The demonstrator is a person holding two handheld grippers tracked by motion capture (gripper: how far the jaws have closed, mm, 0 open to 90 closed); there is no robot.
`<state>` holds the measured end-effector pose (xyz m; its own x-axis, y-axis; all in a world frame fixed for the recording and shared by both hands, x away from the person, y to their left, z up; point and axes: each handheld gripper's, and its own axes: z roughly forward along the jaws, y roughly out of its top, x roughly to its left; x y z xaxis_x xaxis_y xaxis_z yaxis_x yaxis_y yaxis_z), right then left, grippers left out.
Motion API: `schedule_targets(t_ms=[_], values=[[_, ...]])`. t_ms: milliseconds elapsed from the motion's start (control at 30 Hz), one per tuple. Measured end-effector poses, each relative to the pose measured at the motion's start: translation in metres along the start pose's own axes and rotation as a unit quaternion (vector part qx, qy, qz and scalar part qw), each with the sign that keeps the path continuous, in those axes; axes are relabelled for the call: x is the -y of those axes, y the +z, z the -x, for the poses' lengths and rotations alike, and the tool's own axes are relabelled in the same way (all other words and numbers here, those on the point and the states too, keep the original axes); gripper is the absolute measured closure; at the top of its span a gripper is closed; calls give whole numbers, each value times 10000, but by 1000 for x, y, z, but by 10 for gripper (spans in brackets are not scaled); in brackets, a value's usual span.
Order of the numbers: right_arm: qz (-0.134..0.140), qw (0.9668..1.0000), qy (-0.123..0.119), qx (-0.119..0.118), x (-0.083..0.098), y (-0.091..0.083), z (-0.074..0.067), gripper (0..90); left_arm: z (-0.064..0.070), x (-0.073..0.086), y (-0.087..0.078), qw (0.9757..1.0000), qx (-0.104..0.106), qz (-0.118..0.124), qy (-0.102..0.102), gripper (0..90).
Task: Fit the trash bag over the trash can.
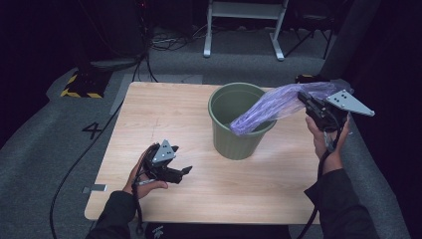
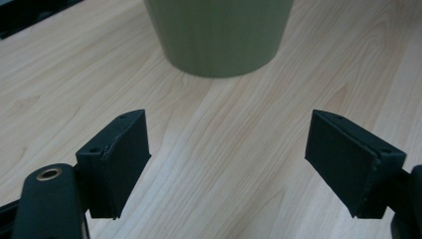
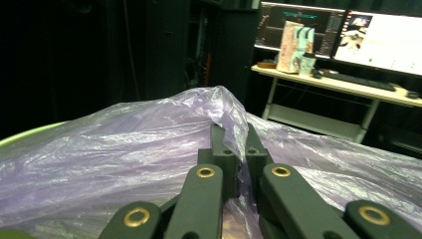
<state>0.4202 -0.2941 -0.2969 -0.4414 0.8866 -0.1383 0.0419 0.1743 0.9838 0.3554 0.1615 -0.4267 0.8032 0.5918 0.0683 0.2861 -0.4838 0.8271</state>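
A green bucket (image 1: 238, 130) stands upright on the wooden table (image 1: 149, 114), right of centre. A purple plastic bag (image 1: 278, 105) stretches from inside the bucket up to the right. My right gripper (image 1: 304, 97) is shut on the bag's upper end, held above the table's right edge; in the right gripper view its jaws pinch the bag (image 3: 124, 154) at the gripper (image 3: 234, 134). My left gripper (image 1: 185, 171) rests low over the table's front left, open, nothing between its fingers. The left gripper view has the gripper (image 2: 226, 159) facing the bucket's base (image 2: 219, 35).
Grey carpet surrounds the table, with black cables (image 1: 79, 159) trailing on the left and a white frame (image 1: 244, 25) beyond the far edge. A desk with monitors (image 3: 348, 45) stands behind the bag in the right gripper view.
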Motion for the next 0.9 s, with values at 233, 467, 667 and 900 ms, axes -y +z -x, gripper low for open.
schedule_targets(t_ms=[233,467,667,900], values=[[-127,9993,-157,321,4,4,-1,900,5,-22,-4,9993,132,336,93,175],[-215,9988,-286,338,7,7,-4,899,7,-41,-2,9985,194,468,205,176],[-322,9978,-547,197,12,9,-16,899,5,-56,-2,9975,198,643,238,177],[-332,9974,-636,44,18,11,-29,898,3,-72,1,9964,202,783,258,189]])
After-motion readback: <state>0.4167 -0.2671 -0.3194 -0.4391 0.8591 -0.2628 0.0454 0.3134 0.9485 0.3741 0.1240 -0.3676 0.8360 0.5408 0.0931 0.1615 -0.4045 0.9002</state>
